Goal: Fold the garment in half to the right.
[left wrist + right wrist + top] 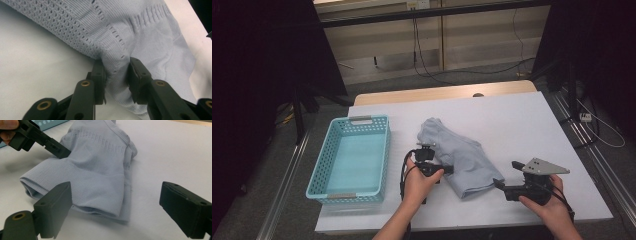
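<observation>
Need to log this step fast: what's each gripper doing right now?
Left gripper: closed on a fold of the light blue knit garment.
Right gripper: open, holding nothing, just short of the garment.

Left gripper [447, 169] held low in the left hand [419, 182], jaws drawn in and pinching a fold between the pads. Right gripper [498, 184] held level in the right hand [549, 200], jaws spread wide, gripping nothing.
</observation>
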`<action>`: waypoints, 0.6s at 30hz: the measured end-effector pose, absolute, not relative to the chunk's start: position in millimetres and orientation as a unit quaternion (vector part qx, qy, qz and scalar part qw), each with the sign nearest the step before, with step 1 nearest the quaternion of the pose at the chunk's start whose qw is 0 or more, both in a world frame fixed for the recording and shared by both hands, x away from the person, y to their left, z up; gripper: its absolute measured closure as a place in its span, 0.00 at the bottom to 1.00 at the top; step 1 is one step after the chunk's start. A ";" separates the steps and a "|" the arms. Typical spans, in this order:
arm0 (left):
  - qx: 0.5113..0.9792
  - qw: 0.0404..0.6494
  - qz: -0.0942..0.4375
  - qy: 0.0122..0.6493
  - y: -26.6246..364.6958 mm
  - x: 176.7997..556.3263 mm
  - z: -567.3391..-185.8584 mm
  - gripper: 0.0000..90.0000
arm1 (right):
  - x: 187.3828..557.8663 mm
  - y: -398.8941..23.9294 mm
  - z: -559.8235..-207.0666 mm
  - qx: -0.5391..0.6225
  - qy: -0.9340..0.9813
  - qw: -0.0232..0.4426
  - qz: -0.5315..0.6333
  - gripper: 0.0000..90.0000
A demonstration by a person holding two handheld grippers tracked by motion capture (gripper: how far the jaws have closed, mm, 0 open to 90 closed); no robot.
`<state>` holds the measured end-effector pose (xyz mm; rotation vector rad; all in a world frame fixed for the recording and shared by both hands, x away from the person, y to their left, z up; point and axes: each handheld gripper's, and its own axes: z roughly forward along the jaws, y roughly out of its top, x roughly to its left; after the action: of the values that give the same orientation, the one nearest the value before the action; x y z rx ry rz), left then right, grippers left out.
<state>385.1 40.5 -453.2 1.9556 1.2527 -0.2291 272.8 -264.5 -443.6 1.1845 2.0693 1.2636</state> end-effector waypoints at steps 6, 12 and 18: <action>0.768 0.389 -0.113 0.497 46.8 389.6 -447.7 0.81 | 272.3 -265.3 -442.8 0.428 0.747 0.221 0.458 0.12; 0.767 0.377 -0.133 0.502 60.4 394.0 -436.8 0.82 | 271.8 -266.9 -442.4 0.428 0.746 0.221 0.459 0.12; 0.772 0.359 -0.117 0.512 81.7 400.1 -425.4 0.81 | 272.1 -266.9 -442.3 0.428 0.746 0.222 0.459 0.12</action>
<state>400.1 81.7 -425.4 1.9905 1.3209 -0.3022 272.1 -266.9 -442.3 1.1827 2.0607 1.2688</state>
